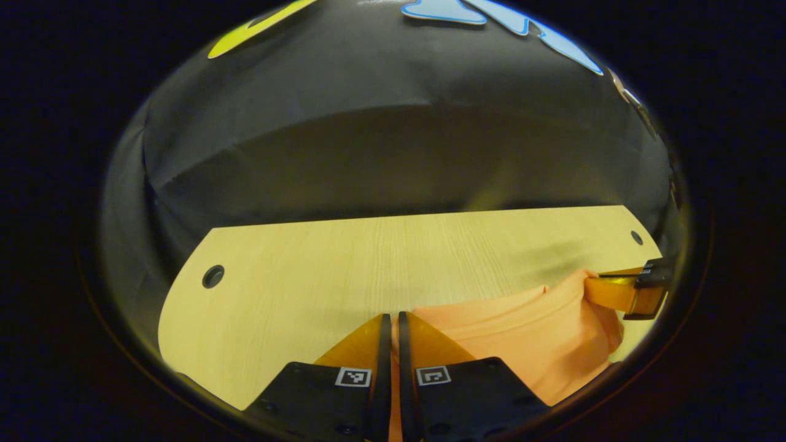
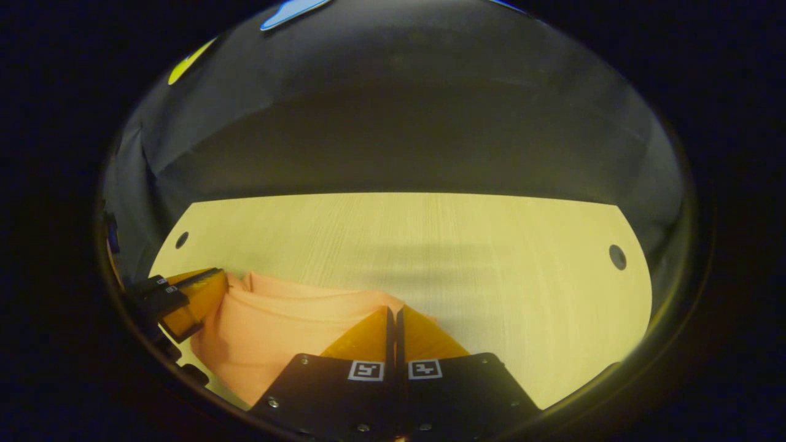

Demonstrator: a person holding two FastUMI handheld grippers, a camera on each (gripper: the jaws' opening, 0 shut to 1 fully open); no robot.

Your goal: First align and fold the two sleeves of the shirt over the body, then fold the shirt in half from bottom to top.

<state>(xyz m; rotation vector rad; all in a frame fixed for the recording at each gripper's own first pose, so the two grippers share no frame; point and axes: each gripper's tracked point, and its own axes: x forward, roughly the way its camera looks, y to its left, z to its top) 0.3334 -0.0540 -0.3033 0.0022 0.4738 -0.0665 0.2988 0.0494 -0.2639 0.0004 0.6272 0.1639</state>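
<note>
One soft orange cotton shirt [image 1: 528, 331] on pale wooden table [image 1: 344, 264]; left gripper [image 1: 393, 319] and right gripper [image 2: 393, 314] each pinch its fabric, two grips total.

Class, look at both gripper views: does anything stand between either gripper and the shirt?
No. Each gripper, left and right, is closed on the shirt itself. The table ahead is bare wood.

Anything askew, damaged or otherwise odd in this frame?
Nothing stands out. The orange fabric shirt hangs bunched between the left claw and right claw, both shut on it, above the pale wooden table; no damage visible.
</note>
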